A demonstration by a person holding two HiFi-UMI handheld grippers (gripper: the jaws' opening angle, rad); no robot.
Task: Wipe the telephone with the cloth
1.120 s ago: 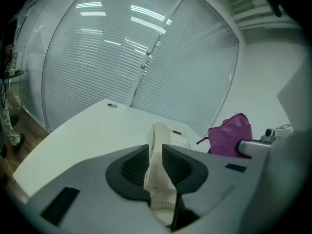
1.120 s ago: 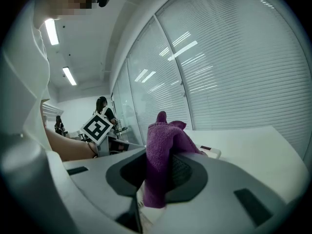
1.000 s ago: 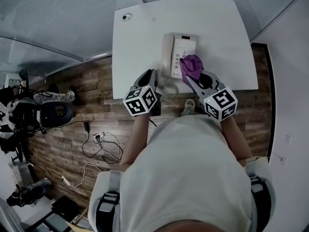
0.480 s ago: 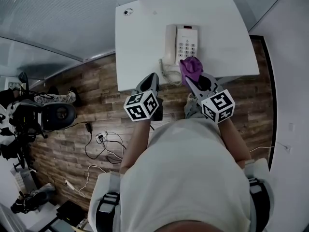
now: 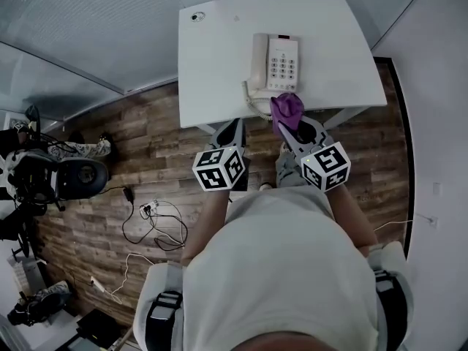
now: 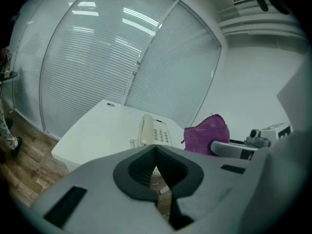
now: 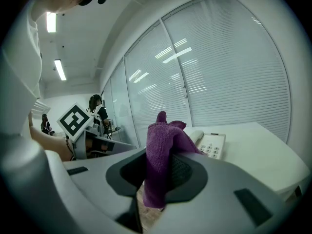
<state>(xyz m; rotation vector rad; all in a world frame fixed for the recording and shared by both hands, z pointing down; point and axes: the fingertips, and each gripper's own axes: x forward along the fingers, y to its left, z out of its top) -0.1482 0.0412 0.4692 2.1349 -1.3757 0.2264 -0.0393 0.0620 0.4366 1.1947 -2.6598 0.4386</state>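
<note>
Our left gripper (image 6: pixel 156 149) is closed on nothing. Our right gripper (image 5: pixel 287 127) is clamped on the purple cloth (image 5: pixel 287 107), which stands bunched above its jaws. Both hang at the near edge of the table (image 5: pixel 212 64), apart from the phone (image 5: pixel 276 63), which lies on the table just ahead of the cloth. We judge no wiping is under way; whether any is done, we cannot tell.

White desk (image 5: pixel 219 64), plank floor (image 5: pixel 146 148), blinded glass wall (image 5: pixel 88 28) — strip lights (image 7: pixel 50 22)
</note>
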